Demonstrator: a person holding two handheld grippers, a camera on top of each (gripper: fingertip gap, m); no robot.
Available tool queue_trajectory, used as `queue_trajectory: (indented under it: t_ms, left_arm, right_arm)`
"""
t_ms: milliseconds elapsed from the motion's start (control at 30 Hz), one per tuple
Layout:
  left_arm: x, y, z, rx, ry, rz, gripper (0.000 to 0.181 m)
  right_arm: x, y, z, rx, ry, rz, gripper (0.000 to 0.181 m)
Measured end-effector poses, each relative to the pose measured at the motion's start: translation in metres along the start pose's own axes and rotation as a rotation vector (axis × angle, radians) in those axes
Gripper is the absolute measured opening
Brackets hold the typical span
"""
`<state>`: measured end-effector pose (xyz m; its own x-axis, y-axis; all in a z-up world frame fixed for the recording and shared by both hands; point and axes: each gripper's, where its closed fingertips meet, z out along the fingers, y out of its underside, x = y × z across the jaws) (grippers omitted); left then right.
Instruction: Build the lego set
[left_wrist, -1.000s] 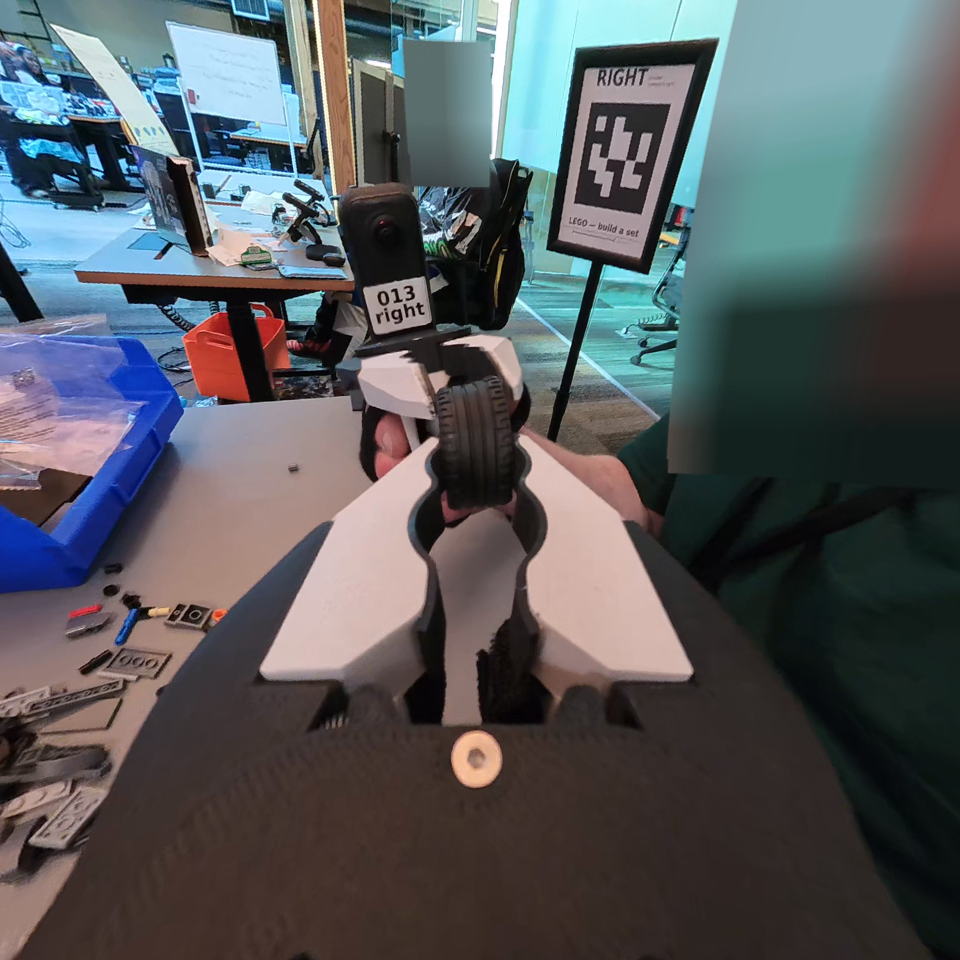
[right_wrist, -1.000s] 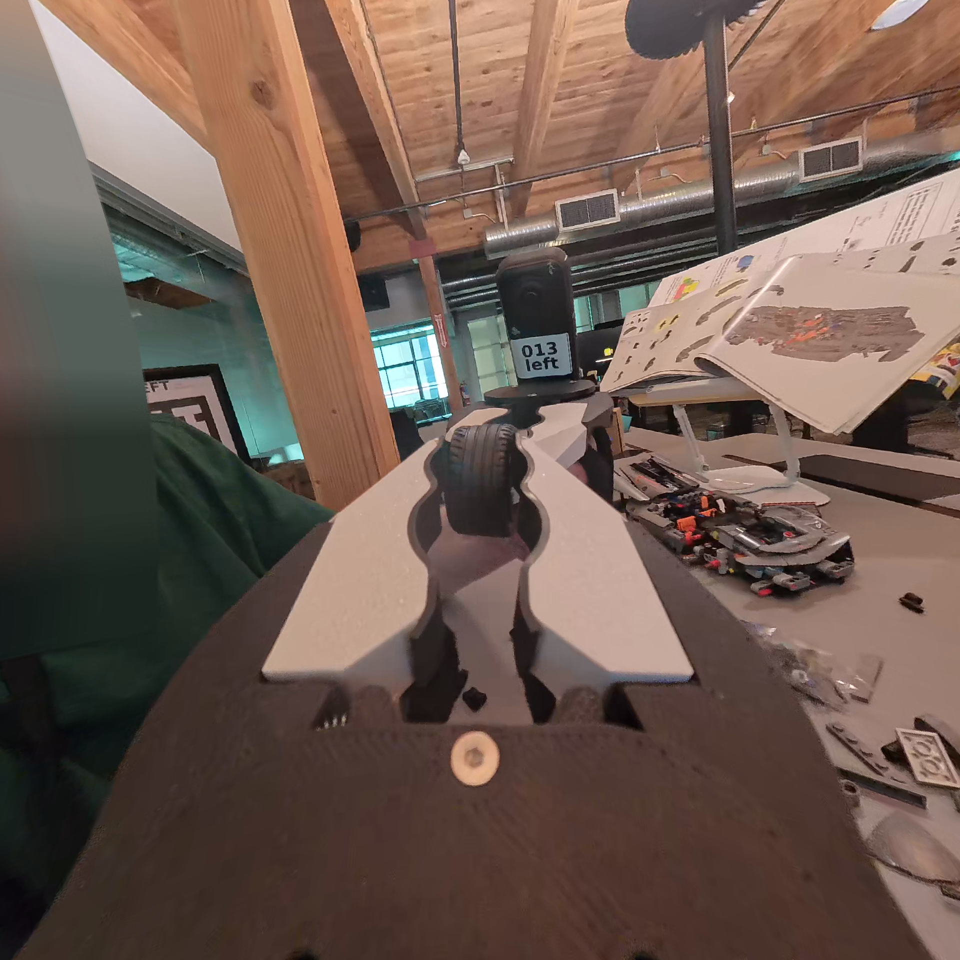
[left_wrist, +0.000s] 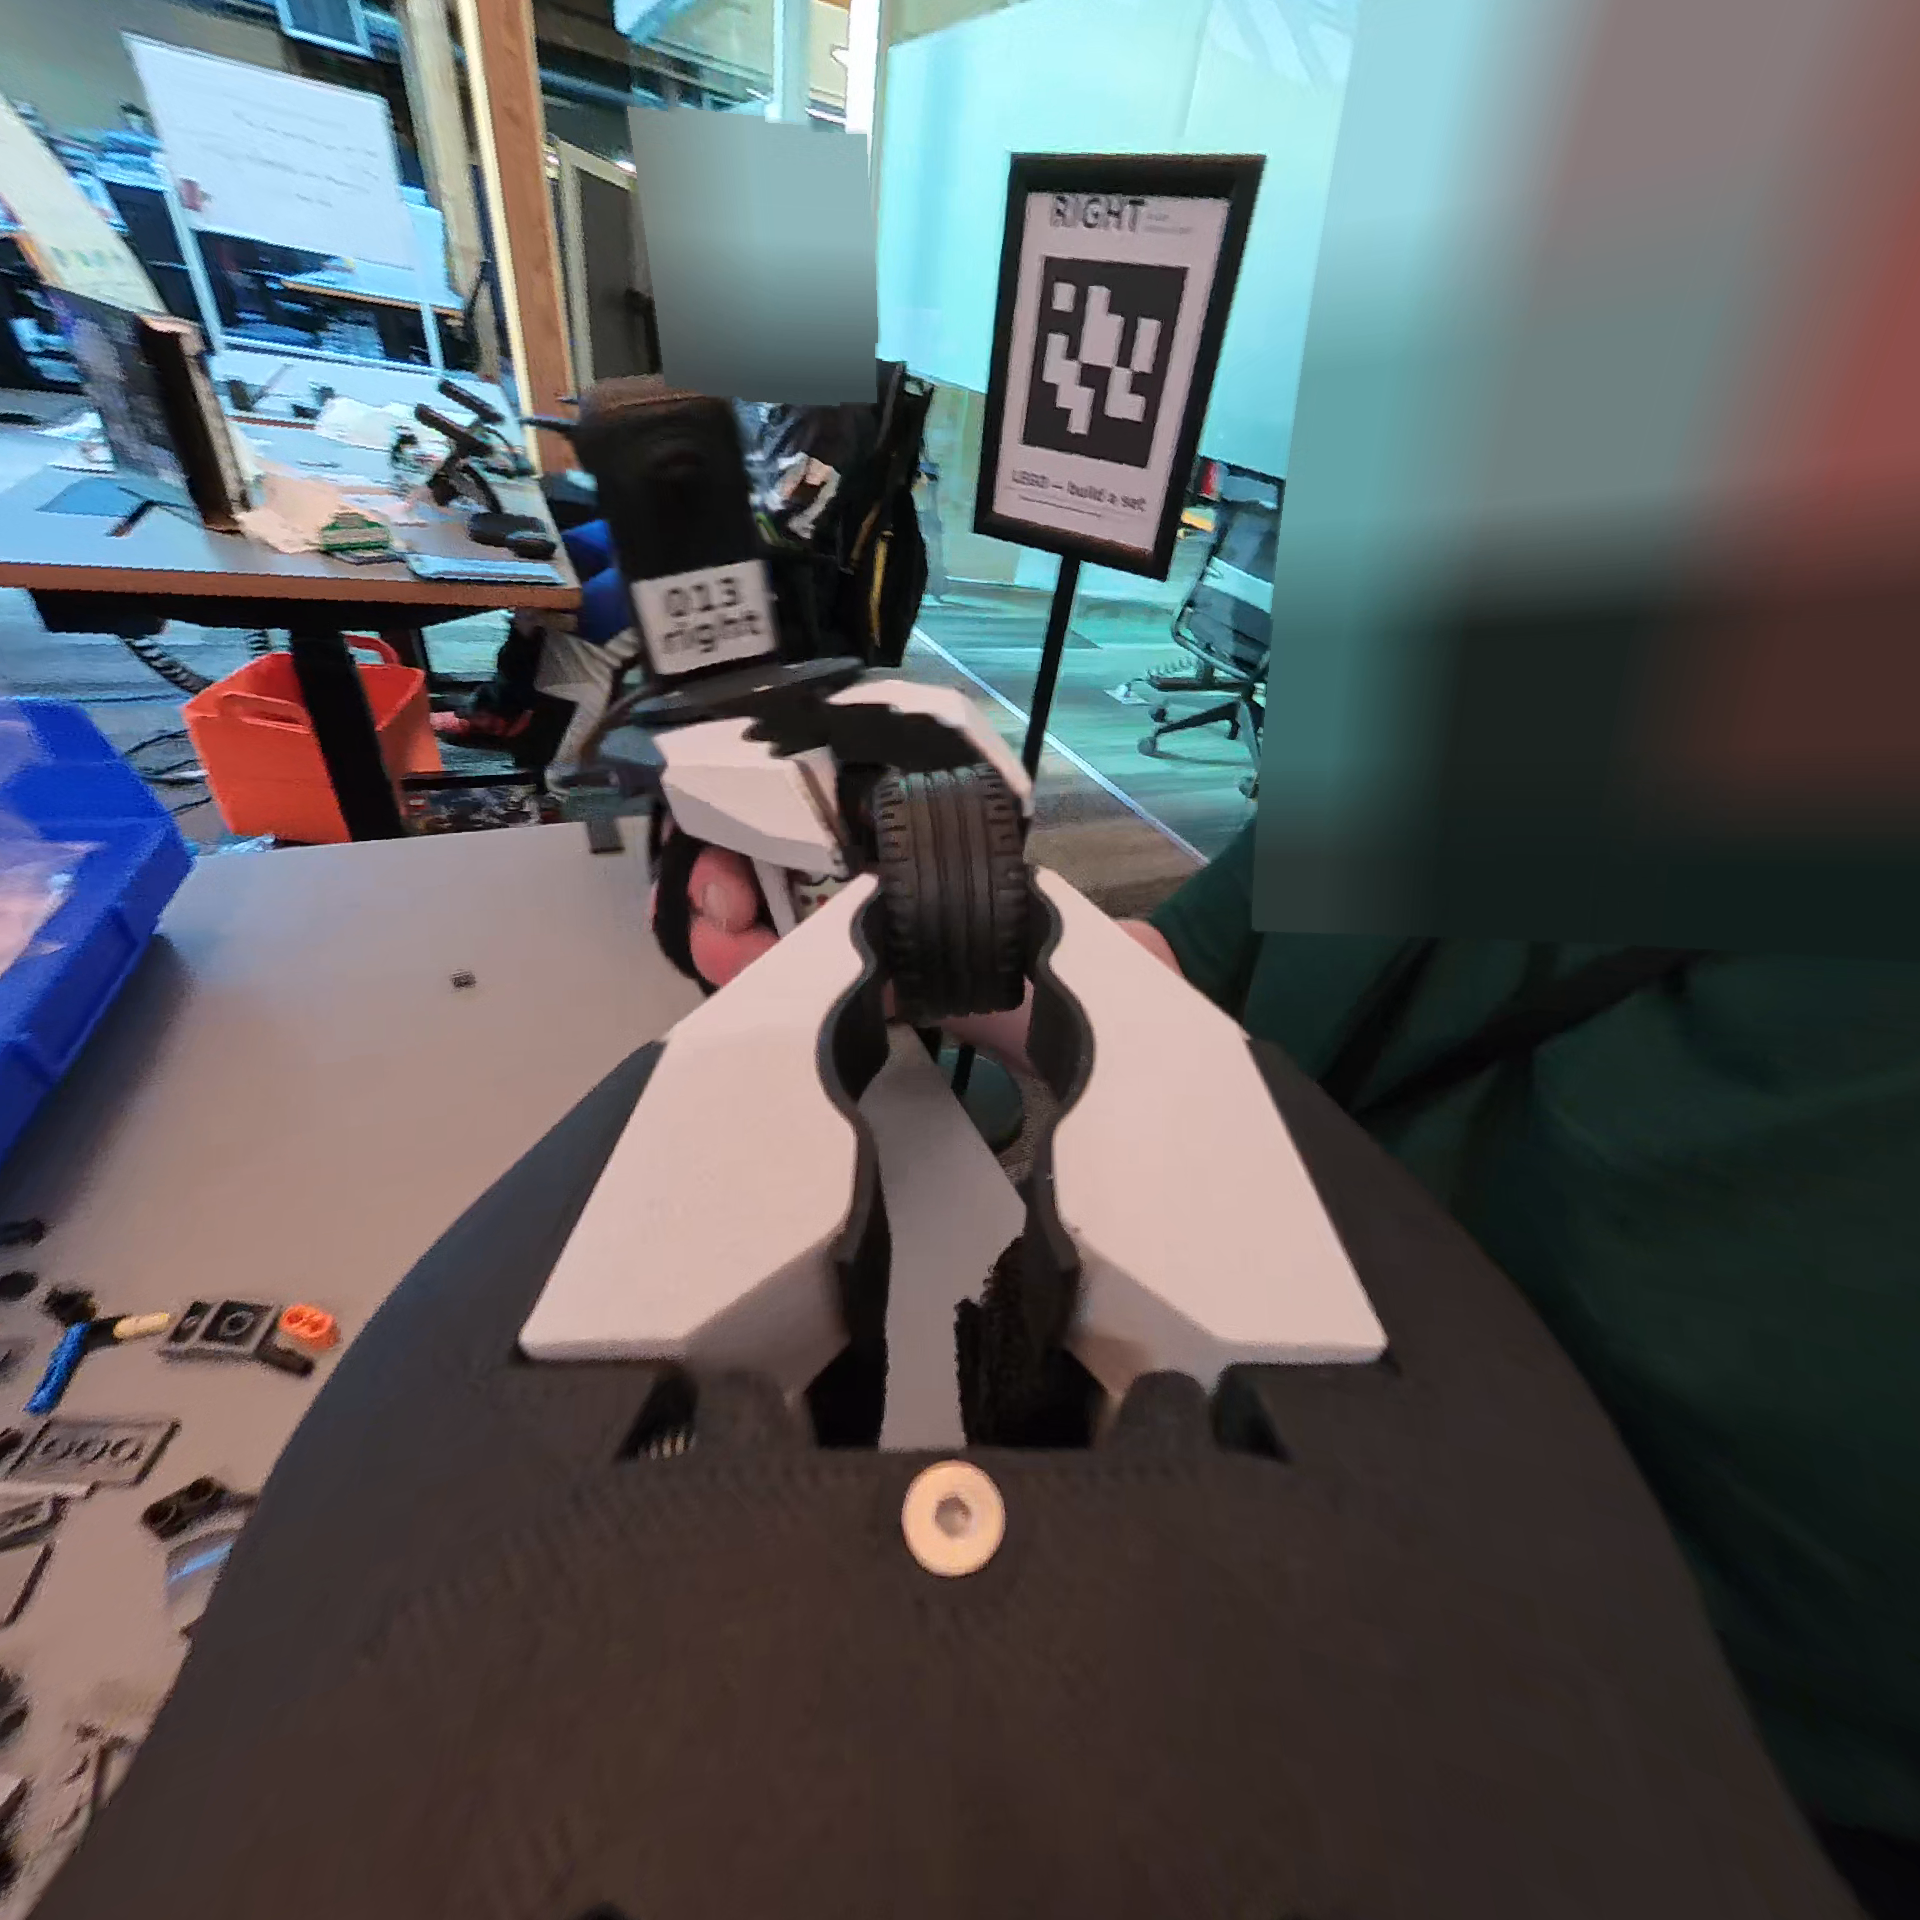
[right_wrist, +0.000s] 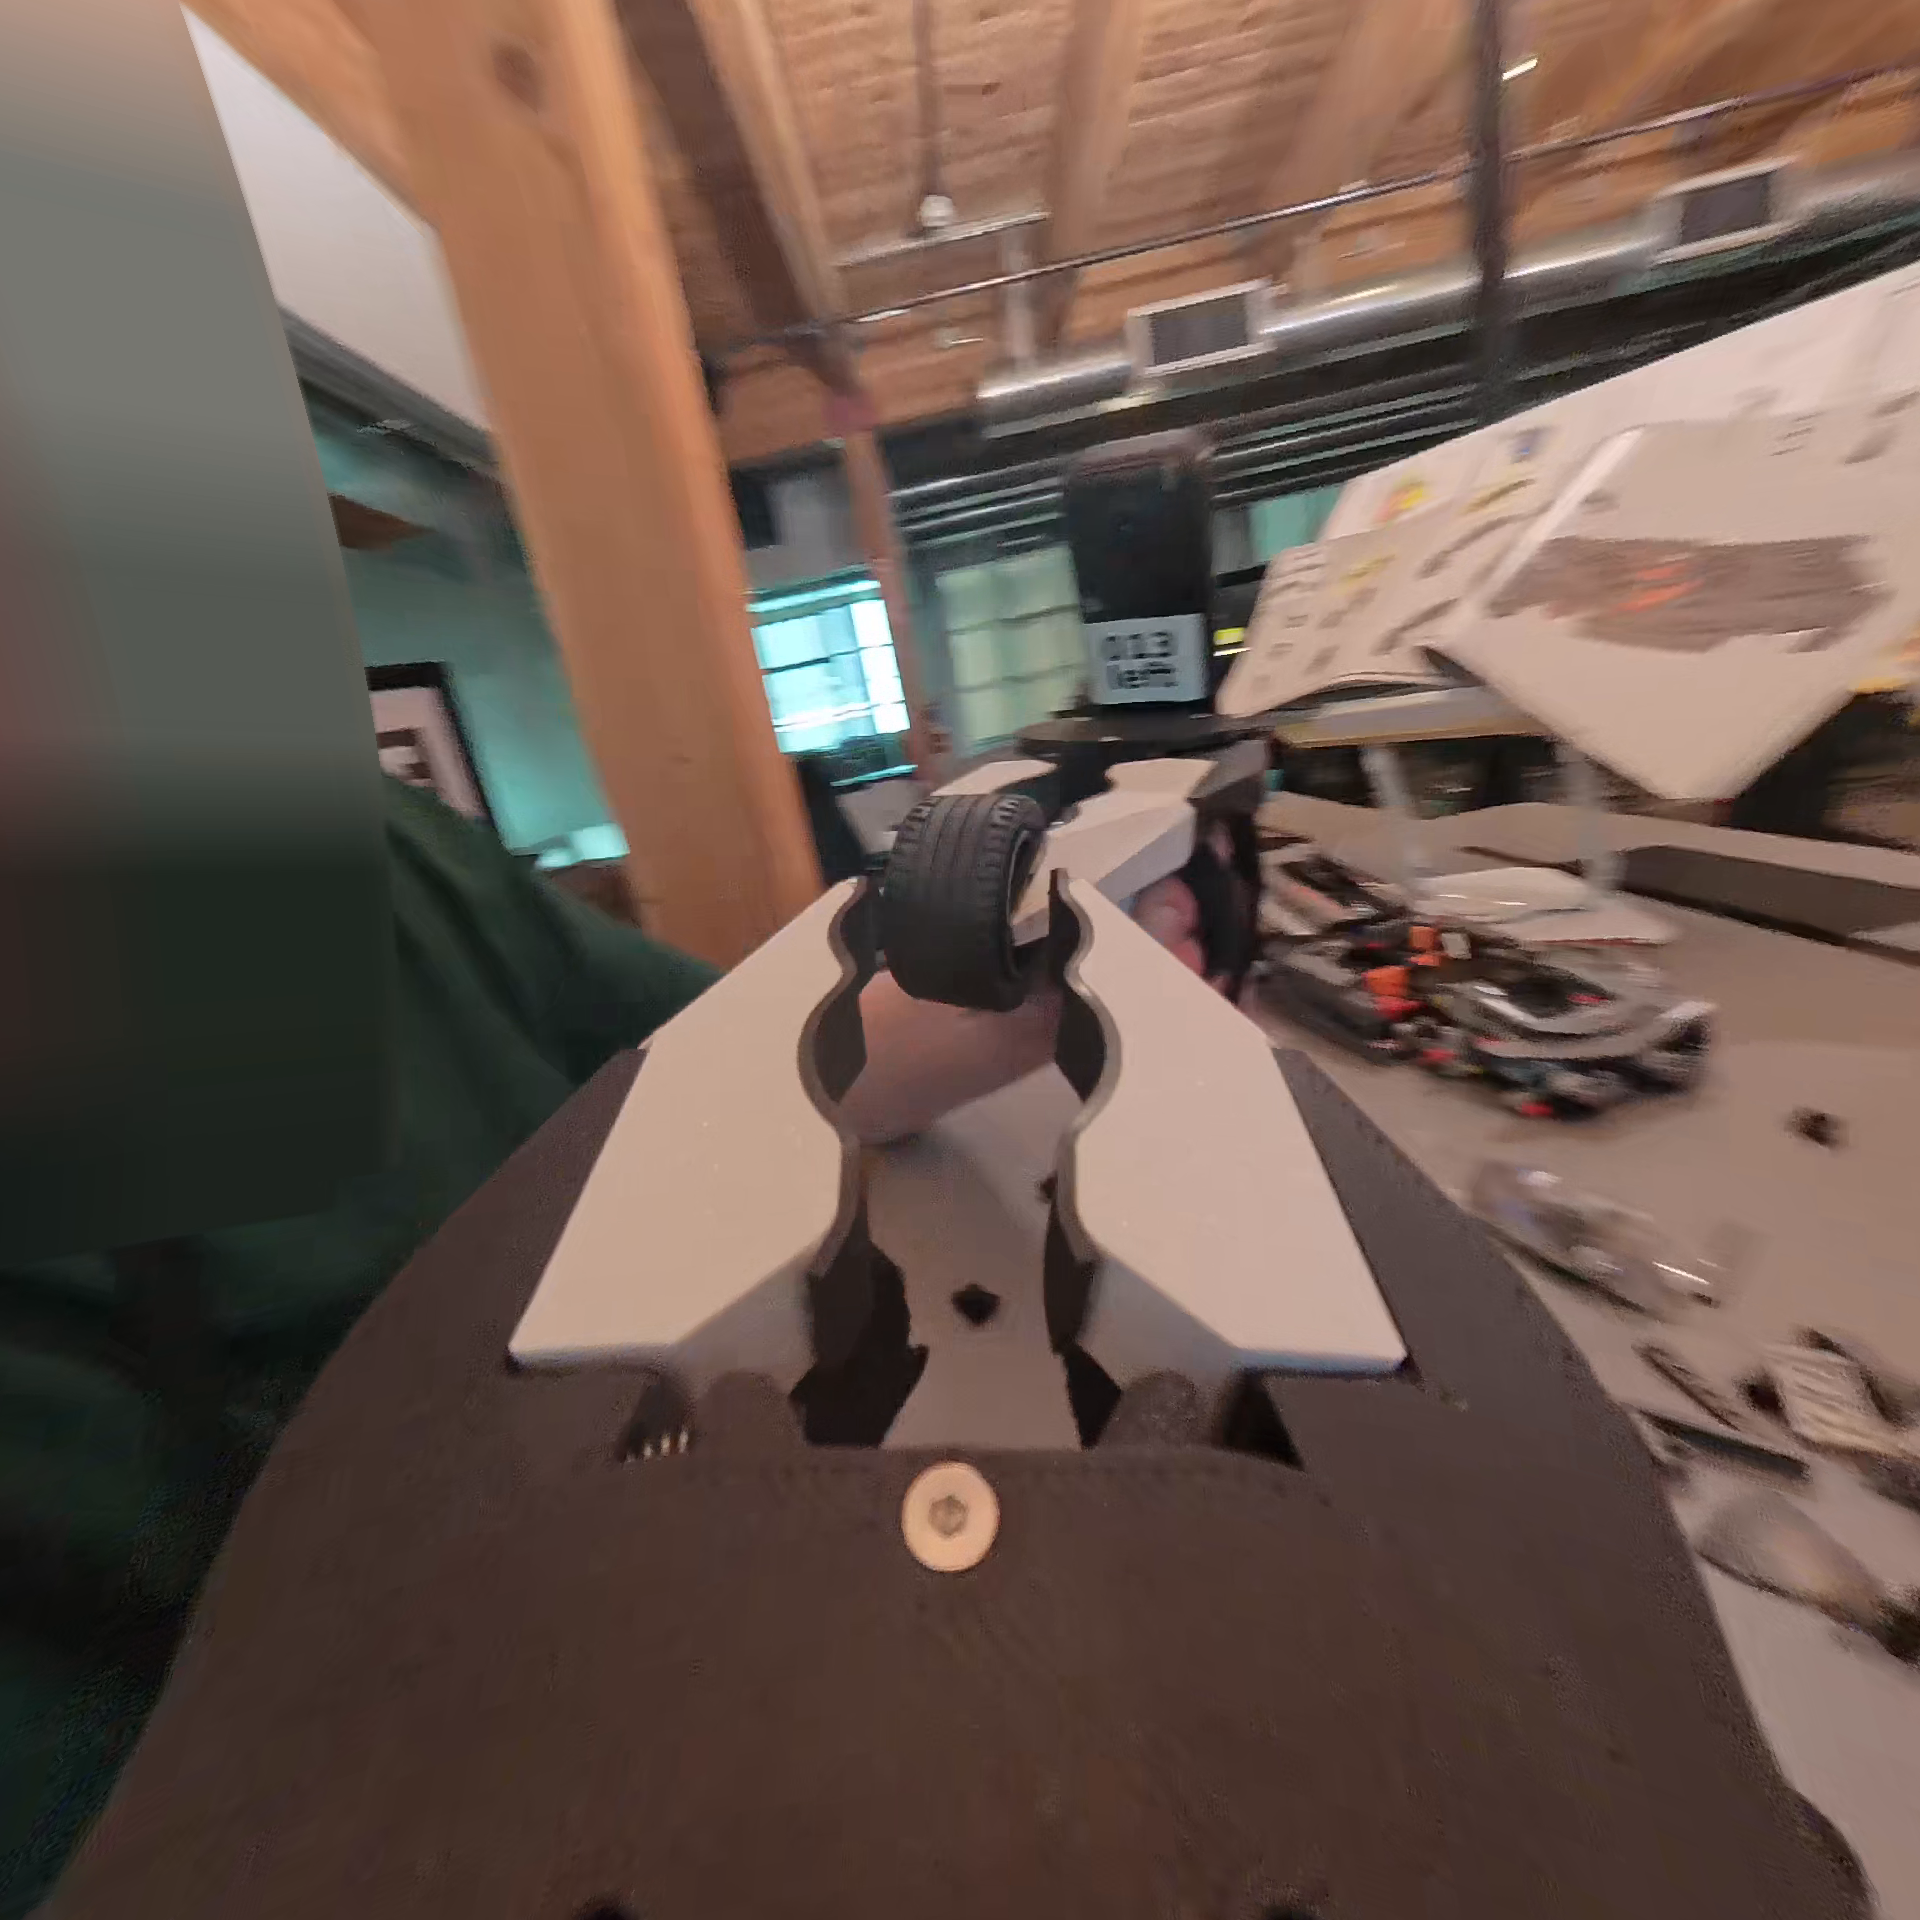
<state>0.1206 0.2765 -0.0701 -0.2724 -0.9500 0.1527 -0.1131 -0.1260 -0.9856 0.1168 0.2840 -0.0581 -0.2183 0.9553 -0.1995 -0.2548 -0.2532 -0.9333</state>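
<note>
- You are on the wheel step. A black rubber tyre (left_wrist: 951, 883) is held in the air between your two grippers, over the near edge of the grey table (left_wrist: 416, 1039), and is not yet on the car.
- Your left gripper (left_wrist: 951, 914) is clamped on the tyre, with both white fingertips pressed against its sidewalls and the tread facing the camera.
- Your right gripper (right_wrist: 961, 899) meets it head-on from the other side. Its fingers stand parted either side of the tyre with a thin gap showing, so I judge it released rather than gripping.
- The right wrist view is blurred by motion, so treat that reading with care.
- I cannot tell whether a rim already sits inside the tyre, because the hub side is mostly hidden.
- The partly built car model (right_wrist: 1455, 1008) lies well apart on the table, below the open instruction booklet (right_wrist: 1610, 623) on its stand.
- Loose parts (left_wrist: 229, 1330) are scattered by the blue bin (left_wrist: 73, 883).
- This looks like a re-grip or hand-over before fitting the wheel.
- Next you need one firm hold with the hub face left exposed, so do not loosen the left until the right has truly closed.
- Then carry the tyre across to the model and line the hub up square with its axle before pushing.
</note>
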Motion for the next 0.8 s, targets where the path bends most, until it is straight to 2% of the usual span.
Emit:
queue_trajectory:
  t_ms: [33, 100, 167, 367, 633, 733, 800]
  left_arm:
    - [-0.004, 0.0, -0.001, 0.001, -0.029, 0.0, 0.02]
    - [-0.008, -0.001, 0.0, -0.001, -0.059, 0.0, 0.02]
    - [-0.009, -0.002, 0.0, 0.007, -0.072, -0.001, 0.02]
    - [-0.006, 0.001, 0.002, -0.03, -0.077, 0.021, 0.02]
    - [0.0, 0.003, 0.003, -0.029, -0.024, 0.024, 0.02]
    - [0.001, 0.001, 0.002, -0.006, -0.002, 0.006, 0.02]
    - [-0.007, 0.003, -0.002, 0.0, -0.031, -0.017, 0.02]
  right_arm:
    - [0.004, 0.0, -0.002, -0.006, 0.058, -0.031, 0.033]
    - [0.006, 0.003, -0.003, -0.038, 0.138, -0.097, 0.022]
    - [0.007, 0.001, -0.003, -0.04, 0.177, -0.117, 0.022]
    - [0.005, 0.001, -0.002, 0.044, 0.02, 0.041, 0.019]
    - [-0.001, 0.003, -0.001, 0.028, -0.078, 0.054, 0.017]
    - [0.0, 0.003, 0.0, 0.037, -0.102, 0.077, 0.017]
    - [0.008, 0.003, 0.001, 0.023, -0.039, 0.064, 0.019]
